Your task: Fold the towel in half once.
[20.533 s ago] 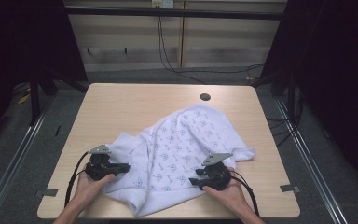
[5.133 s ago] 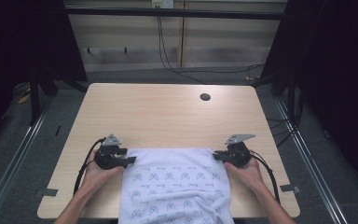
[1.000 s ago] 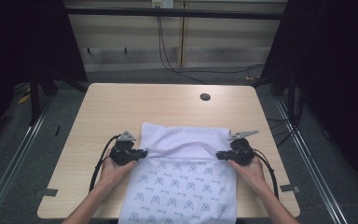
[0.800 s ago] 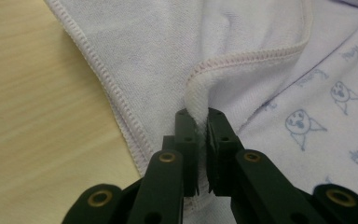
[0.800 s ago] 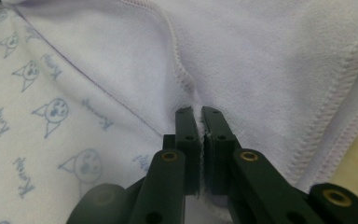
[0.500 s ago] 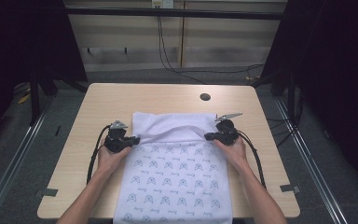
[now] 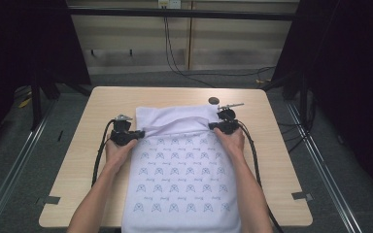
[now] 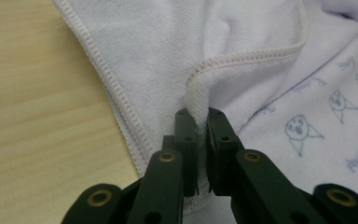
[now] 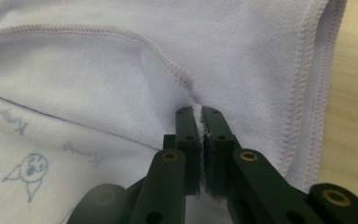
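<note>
I hold the towel with both grippers.
My left gripper and right gripper each pinch the printed towel's stitched edge.

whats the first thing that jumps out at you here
A pale lilac cloth printed with small blue faces lies down the middle of the wooden table and hangs over its near edge. At its far end the left gripper and right gripper each pinch a stitched hem, holding the printed layer taut between them over a plain layer. A small dark round thing sits just beyond the cloth.
</note>
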`<control>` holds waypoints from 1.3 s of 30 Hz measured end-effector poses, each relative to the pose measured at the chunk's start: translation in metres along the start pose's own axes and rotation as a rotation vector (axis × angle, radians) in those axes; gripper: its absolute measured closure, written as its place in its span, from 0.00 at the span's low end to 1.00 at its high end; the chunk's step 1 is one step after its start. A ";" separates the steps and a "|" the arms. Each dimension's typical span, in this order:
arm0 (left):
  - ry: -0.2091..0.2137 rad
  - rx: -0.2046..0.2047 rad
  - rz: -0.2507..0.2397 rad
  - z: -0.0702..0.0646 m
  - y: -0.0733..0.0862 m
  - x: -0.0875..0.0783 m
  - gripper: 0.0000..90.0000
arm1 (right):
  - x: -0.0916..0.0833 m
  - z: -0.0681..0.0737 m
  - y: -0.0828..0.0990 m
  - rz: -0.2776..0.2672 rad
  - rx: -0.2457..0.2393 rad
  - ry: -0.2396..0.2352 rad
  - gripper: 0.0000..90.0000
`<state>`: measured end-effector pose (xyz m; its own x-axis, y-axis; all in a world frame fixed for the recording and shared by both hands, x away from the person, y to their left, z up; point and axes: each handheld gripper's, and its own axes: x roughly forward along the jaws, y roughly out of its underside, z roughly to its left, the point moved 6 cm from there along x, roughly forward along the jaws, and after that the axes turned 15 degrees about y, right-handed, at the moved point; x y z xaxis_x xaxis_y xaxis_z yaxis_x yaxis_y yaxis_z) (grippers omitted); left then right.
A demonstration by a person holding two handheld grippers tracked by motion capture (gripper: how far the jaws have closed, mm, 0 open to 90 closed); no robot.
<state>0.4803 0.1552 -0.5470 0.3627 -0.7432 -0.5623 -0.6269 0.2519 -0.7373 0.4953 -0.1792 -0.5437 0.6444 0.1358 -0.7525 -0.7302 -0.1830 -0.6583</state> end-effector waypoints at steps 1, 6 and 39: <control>-0.003 -0.005 -0.003 0.002 -0.002 0.001 0.94 | 0.001 0.001 -0.003 0.001 -0.016 0.015 0.97; 0.008 -0.028 0.011 0.004 -0.004 0.000 0.94 | -0.002 0.003 -0.002 -0.051 -0.012 0.000 0.96; 0.244 0.328 -0.258 -0.165 -0.031 -0.198 0.94 | -0.280 -0.007 0.002 -0.492 -0.189 -0.255 0.96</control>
<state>0.3142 0.1922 -0.3515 0.2809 -0.9208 -0.2706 -0.2734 0.1935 -0.9422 0.3153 -0.2247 -0.3344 0.8051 0.4746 -0.3557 -0.2908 -0.2069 -0.9342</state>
